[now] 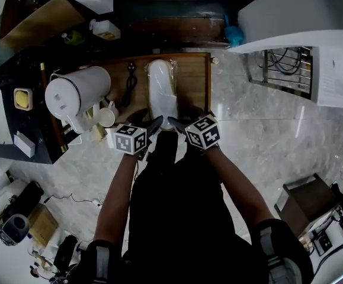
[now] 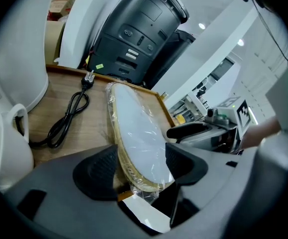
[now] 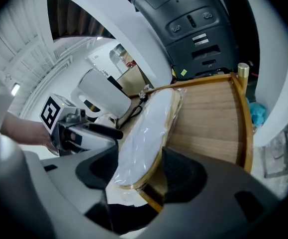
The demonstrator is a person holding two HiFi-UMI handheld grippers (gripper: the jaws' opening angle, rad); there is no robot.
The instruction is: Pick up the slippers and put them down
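L tongs stood spread wide w/ the heel end of the slippers between the pads, not pinched as far as we could judge. R tongs were likewise released, straddling the same heel end from the other side. So neither was gripping, and the slippers lay flat on the wooden tray, lengthwise, toe end away from us, approx. mid-tray, nothing lifted. Our read on progress: the pack sat down w/ both tongs loose around it, which fits either the pick-up not yet begun or the put-down already done. The pics didn't settle which, so what was left was either a squeeze & lift or only a pull-back. The slippers looked like a flat white pair sealed in clear crinkly plastic, w/ a tan woven edge round the sole. A black power cord lay beside them on the tray, w/ a white kettle & mug off to the left.
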